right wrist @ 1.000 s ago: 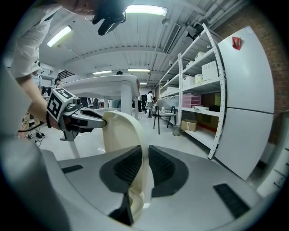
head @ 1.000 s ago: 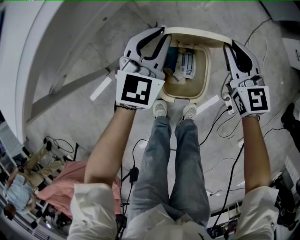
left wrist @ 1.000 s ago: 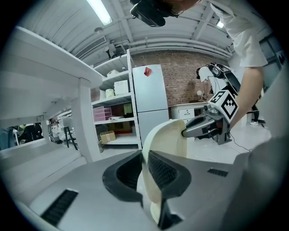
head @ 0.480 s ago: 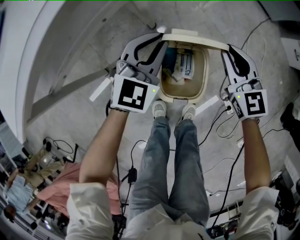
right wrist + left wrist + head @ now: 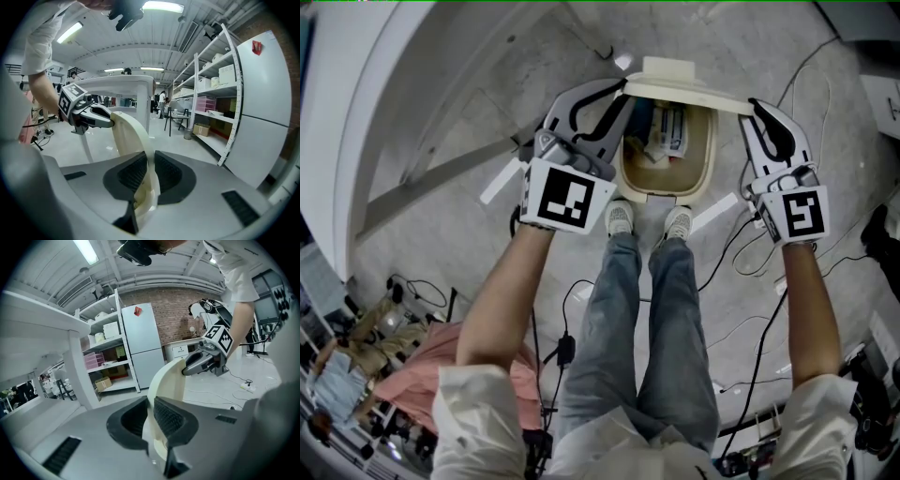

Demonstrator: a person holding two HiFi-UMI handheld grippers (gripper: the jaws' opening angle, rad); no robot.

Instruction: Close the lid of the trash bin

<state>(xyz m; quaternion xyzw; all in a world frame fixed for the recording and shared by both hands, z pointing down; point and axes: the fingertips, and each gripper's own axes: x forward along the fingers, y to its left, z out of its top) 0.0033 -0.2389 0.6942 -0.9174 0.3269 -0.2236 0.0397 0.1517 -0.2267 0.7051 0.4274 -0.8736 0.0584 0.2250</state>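
one cream trash bin (image 5: 710,155) stands on the grey floor (image 5: 469,112), right in front of the person's two white shoes (image 5: 621,218). its mouth is uncovered, and some packaging (image 5: 671,126) lies inside on the brown bottom. the one lid (image 5: 684,82) is raised at the bin's far rim and shows as a pale band across the top of the opening.

there are two hand-held grippers, one at each end of that lid. the left hand-held gripper (image 5: 617,90) reaches in from the left, and its own view shows both ribbed black pads pressed against the thin cream edge, clamped on the lid. the right hand-held gripper (image 5: 754,105) does the same at the right end, its two pads closed tight on the curved plastic. each one carries a single marker cube (image 5: 565,195) near the wrist, and each gripper view shows the other gripper holding the opposite end.

on the floor i count two white tape strips (image 5: 502,178), one to each side of the bin. several black and white cables (image 5: 748,251) trail off to the right of the legs. behind the lid, in the left gripper view, stand one pale refrigerator (image 5: 143,345) against a brick wall and one white shelving unit (image 5: 107,350) holding boxes.
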